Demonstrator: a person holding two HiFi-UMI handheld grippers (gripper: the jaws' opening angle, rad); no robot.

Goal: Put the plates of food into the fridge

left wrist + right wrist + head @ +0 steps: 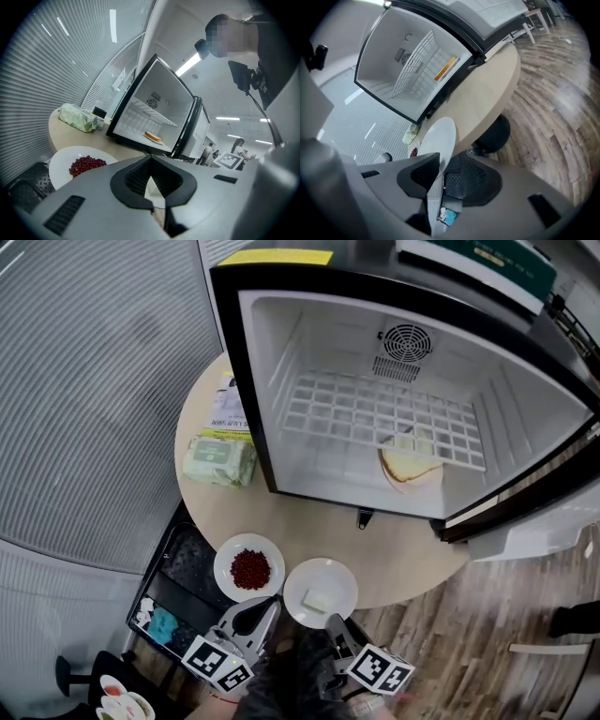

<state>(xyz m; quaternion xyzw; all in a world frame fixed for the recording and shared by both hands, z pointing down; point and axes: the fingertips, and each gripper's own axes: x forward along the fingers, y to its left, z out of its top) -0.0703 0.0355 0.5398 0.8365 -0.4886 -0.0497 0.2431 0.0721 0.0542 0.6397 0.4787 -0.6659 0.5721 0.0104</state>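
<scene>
Now, plate rim [439, 138] inside right tool [446, 164]

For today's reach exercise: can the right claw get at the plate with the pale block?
Probably yes: the right claw stands open around the rim of the plate, and nothing blocks it.

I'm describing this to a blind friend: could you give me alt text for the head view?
A small fridge stands open on a round table, with a plate of bread inside beneath its wire shelf. At the table's near edge sit a plate of red beans and a plate with a pale block; the left gripper and right gripper are at their near rims.
</scene>
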